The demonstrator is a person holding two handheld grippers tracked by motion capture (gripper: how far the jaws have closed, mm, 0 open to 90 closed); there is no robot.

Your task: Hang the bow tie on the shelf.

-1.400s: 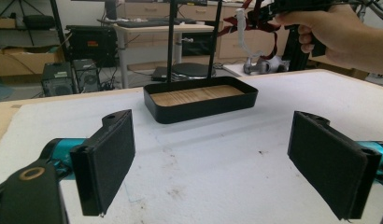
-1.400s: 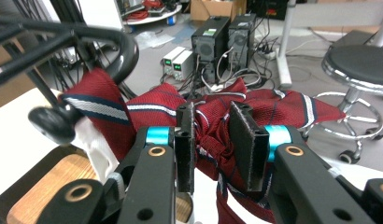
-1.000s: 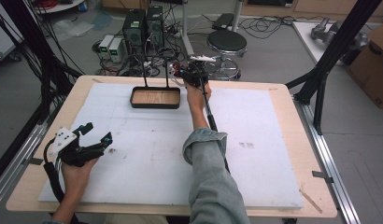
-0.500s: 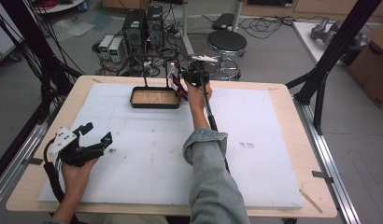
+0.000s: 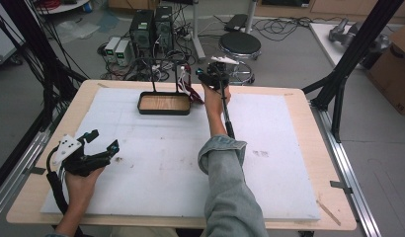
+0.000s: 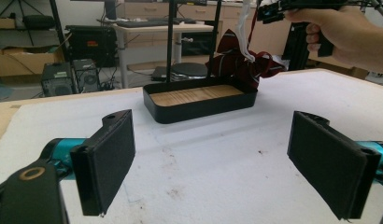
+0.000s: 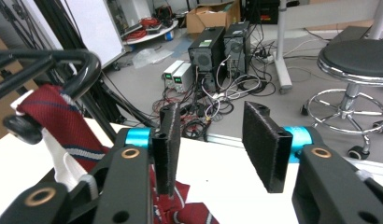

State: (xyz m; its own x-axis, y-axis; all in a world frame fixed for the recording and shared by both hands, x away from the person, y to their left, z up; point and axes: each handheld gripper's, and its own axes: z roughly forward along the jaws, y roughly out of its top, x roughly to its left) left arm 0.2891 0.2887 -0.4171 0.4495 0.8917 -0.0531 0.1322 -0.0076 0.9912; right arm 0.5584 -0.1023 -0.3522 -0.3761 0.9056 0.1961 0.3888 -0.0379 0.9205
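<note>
A black tray [image 5: 141, 104] with a wooden floor stands at the far middle of the white pad; it also appears as the tray [image 6: 199, 109] ahead of my left jaws. A thin black rack [image 5: 154, 79] rises from it. A dark red striped tie [image 5: 191, 92] with a white lining hangs from the rack's right end, its tail on the pad. My right gripper [image 5: 203, 77] is open just right of the tie, nothing between its pads. In the right gripper view the tie [image 7: 56, 119] drapes over the rack bar [image 7: 84, 70] left of my right gripper [image 7: 216, 140]. My left gripper [image 5: 104, 140] rests open near the front left corner.
The white foam pad [image 5: 269, 163] covers most of the wooden table. Behind the table are computer towers [image 5: 152, 24], tangled cables and a round stool [image 5: 239, 45]. Black frame posts [image 5: 339, 94] stand at the table's right and left sides.
The tie now hangs from the rack with the right jaws open beside it. My right gripper has drawn slightly to the right. The left gripper has stayed put.
</note>
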